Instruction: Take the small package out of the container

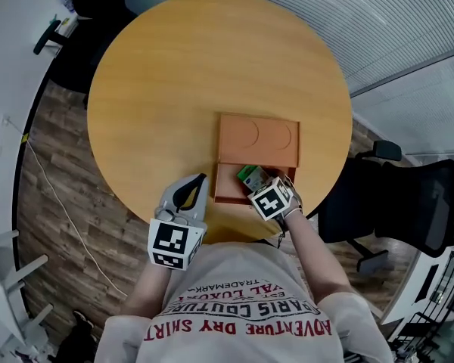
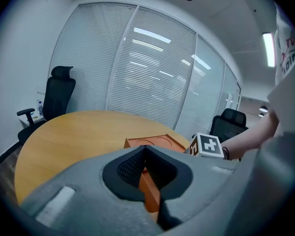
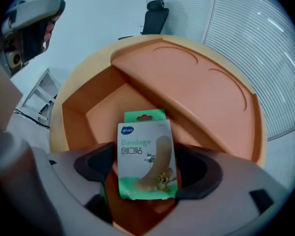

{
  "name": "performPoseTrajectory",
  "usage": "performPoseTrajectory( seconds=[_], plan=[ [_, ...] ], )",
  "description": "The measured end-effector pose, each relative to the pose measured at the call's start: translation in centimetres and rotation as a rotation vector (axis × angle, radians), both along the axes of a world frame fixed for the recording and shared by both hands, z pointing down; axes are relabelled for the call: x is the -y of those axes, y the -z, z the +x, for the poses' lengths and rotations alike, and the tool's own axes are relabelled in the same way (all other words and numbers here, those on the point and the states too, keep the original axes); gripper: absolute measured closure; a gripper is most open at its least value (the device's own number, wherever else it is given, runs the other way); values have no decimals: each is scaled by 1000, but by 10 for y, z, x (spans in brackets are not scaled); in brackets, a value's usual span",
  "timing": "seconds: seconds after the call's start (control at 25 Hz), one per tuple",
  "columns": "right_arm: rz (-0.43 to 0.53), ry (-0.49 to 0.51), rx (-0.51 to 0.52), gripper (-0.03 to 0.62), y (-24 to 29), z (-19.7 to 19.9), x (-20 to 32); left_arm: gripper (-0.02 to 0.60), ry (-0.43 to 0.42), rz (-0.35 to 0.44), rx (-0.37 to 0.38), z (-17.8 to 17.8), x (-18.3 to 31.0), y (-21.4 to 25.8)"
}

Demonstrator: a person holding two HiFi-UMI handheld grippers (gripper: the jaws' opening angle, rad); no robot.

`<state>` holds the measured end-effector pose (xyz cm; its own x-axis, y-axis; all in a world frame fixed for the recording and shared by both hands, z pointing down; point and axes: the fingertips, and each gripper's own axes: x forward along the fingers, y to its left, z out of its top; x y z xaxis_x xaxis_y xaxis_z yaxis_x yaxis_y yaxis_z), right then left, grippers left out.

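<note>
An orange container stands on the round wooden table, its lid slid back so the near compartment is uncovered. The small green-and-white bandage package stands in that compartment. My right gripper reaches in from the near side. In the right gripper view the package stands between the wide-spread jaws of the right gripper, and the pads do not press it. My left gripper is at the container's near left corner. In the left gripper view, the left gripper has its jaws closed on the orange wall.
A black office chair stands close to the table on the right, another at the far side. Blinds on glass walls lie beyond. The person's torso is at the table's near edge. The container's lid covers its far half.
</note>
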<state>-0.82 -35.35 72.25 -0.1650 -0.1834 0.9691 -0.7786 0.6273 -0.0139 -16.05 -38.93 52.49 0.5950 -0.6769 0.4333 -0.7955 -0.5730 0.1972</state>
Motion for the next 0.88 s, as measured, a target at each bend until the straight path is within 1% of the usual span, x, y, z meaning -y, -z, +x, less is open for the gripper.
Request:
performPoseTrajectory(
  seconds=[0.12,0.28,0.36,0.4,0.6,0.68,0.76,0.88],
  plan=[
    [6,2,-3,184,-4,-2,1,574,21,-4,11,-11,2,-6],
    [-6,5,-4,184,-2,-4,1,574,47,11,21,-23,7,-1],
    [-8,17,-1,202,0,-2,0,574,51,16,26,-25,6,1],
    [-4,25,1,228,0,-2,0,574,51,17,28,-24,5,2],
    [-3,73,-3,240,3,-3,-1,574,44,10,37,-20,-2,2],
    [0,99,-14,240,4,-1,-2,574,44,7,32,-17,-5,3],
    [13,129,-31,240,7,2,-4,574,47,-1,10,-14,-7,5],
    [16,177,-40,240,12,2,-5,574,60,-5,-9,-16,-6,9]
  ],
)
